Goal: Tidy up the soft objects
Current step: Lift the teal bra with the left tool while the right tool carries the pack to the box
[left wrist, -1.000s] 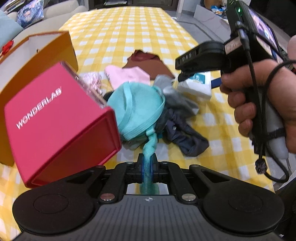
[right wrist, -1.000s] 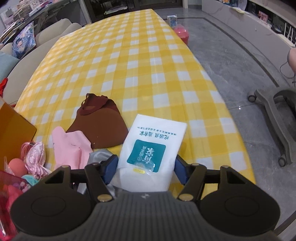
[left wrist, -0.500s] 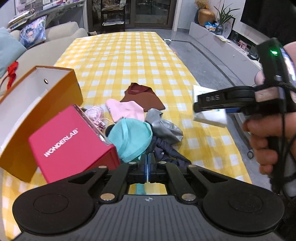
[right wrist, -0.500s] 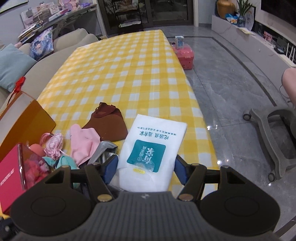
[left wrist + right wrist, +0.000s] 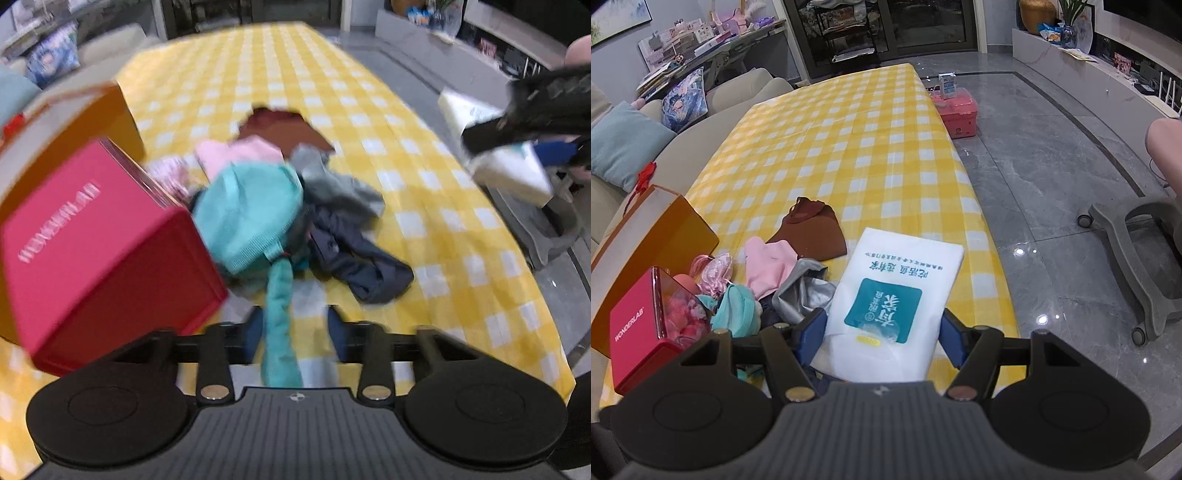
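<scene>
While the right hand-held gripper (image 5: 879, 332) has lifted its clamped tissue pack (image 5: 894, 295), the left hand-held gripper (image 5: 295, 328) opens around the teal strap (image 5: 280, 317).

Both wrist cameras look steeply down past their fingers at the tabletop (image 5: 424, 192); the left sits nearer. Both views share the clothes pile (image 5: 768, 288) ahead.

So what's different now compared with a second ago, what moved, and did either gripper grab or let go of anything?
The left gripper was clamped on the teal strap of the teal garment; now its jaws are opening, the strap loose between them. The right gripper lifted the white packet up off the clothes pile and still holds it. The red box, brown cloth and pink cloth lie as before.
</scene>
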`<state>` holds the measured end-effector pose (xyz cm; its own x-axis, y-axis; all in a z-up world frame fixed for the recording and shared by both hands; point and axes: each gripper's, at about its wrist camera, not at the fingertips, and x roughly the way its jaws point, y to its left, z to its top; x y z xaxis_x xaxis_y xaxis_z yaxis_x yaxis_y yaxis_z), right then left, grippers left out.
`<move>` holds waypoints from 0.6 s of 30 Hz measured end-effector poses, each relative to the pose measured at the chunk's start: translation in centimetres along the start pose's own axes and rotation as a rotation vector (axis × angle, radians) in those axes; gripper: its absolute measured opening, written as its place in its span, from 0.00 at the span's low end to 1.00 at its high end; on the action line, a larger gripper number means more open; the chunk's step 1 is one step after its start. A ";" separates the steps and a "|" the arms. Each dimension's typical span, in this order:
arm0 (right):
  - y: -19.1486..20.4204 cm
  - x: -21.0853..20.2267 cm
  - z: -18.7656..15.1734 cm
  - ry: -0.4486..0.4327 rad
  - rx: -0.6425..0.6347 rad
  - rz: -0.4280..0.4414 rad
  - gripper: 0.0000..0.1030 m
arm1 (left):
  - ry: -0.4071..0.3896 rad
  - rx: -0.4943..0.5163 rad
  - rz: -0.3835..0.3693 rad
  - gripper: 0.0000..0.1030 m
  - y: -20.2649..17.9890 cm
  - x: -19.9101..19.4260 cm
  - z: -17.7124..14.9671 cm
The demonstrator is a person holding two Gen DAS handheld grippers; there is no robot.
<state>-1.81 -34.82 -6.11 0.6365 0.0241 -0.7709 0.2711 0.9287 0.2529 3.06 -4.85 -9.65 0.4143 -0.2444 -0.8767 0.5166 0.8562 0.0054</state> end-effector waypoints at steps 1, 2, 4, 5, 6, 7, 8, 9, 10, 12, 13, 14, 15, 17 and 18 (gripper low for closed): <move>0.0 0.0 0.0 0.000 -0.001 0.005 0.63 | 0.026 -0.003 0.008 0.12 0.1 0.5 0.0; -0.1 -0.1 0.0 0.000 -0.003 0.009 0.63 | 0.044 -0.006 0.012 0.12 0.1 1.1 0.0; 0.0 -0.2 -0.1 0.000 -0.013 0.015 0.63 | 0.054 -0.003 0.011 0.07 0.2 1.4 0.1; -0.1 -0.2 -0.2 0.000 -0.018 0.016 0.63 | 0.054 0.001 0.008 0.05 0.1 1.3 0.1; -0.1 -0.2 -0.2 0.001 -0.025 0.016 0.63 | 0.051 0.008 0.012 0.04 0.1 1.1 0.2; 0.0 -0.3 -0.2 0.003 -0.032 0.017 0.63 | 0.045 0.017 0.021 0.04 -0.1 0.8 0.2; 0.1 -0.3 -0.2 0.004 -0.039 0.017 0.63 | 0.037 0.032 0.028 0.04 -0.3 0.4 0.2; 0.1 -0.4 -0.2 0.007 -0.048 0.016 0.63 | 0.030 0.043 0.032 0.04 -0.4 -0.1 0.2; 0.3 -0.4 -0.3 0.009 -0.060 0.015 0.63 | 0.029 0.046 0.031 0.03 -0.5 -0.5 0.4; 0.8 -0.6 -0.4 0.023 -0.093 0.015 0.63 | 0.027 0.040 0.006 0.03 -0.3 -1.6 0.7; 1.1 -0.7 -0.4 0.032 -0.107 0.018 0.63 | 0.024 0.037 -0.003 0.03 -0.2 -2.0 1.0; 1.3 -0.8 -0.5 0.042 -0.118 0.024 0.63 | 0.019 0.032 -0.013 0.03 -0.1 -2.7 1.3; 1.6 -1.0 -0.6 0.052 -0.128 0.032 0.63 | 0.015 0.023 -0.025 0.03 0.2 -3.5 1.6; 2.1 -1.4 -0.8 0.062 -0.144 0.045 0.63 | 0.005 0.002 -0.048 0.03 0.9 -4.8 2.2; 2.3 -1.7 -0.9 0.062 -0.150 0.048 0.63 | -0.005 -0.004 -0.057 0.03 1.3 -5.7 2.6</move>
<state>-2.91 -32.39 -4.72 0.5990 0.0886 -0.7958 0.1271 0.9707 0.2038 3.32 -3.56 -3.41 0.3877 -0.2950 -0.8733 0.5366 0.8426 -0.0464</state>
